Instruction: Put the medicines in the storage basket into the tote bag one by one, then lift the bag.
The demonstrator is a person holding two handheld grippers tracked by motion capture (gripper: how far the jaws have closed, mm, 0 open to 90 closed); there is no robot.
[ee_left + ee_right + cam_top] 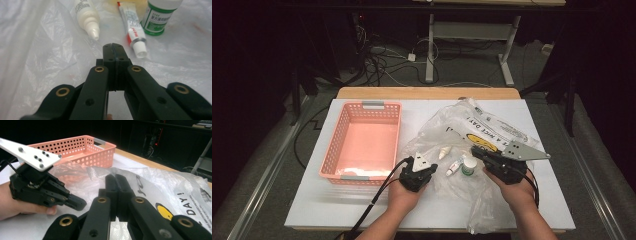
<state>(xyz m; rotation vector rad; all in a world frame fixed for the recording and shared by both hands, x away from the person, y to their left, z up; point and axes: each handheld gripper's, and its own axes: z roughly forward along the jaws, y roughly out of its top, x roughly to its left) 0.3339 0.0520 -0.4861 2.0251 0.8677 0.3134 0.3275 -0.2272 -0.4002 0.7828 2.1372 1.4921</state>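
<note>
Three little things sit on the crinkly plastic bag (492,130), just ahead of both tools: a white dropper bottle (86,16), a small tube (133,31) and a green-labelled bottle (158,16). Looks like unpacking is the job, with the pink basket (362,142) waiting bare at the left. Left gripper (113,47) has its jaws pressed together on nothing, nose aimed between dropper bottle and tube. Right gripper (116,178) is pressed together too, and seems to pin a fold of bag. My guess: the pick hasn't started. Next move needs the left jaws spread wide, then lowered around one item without snagging the film.
</note>
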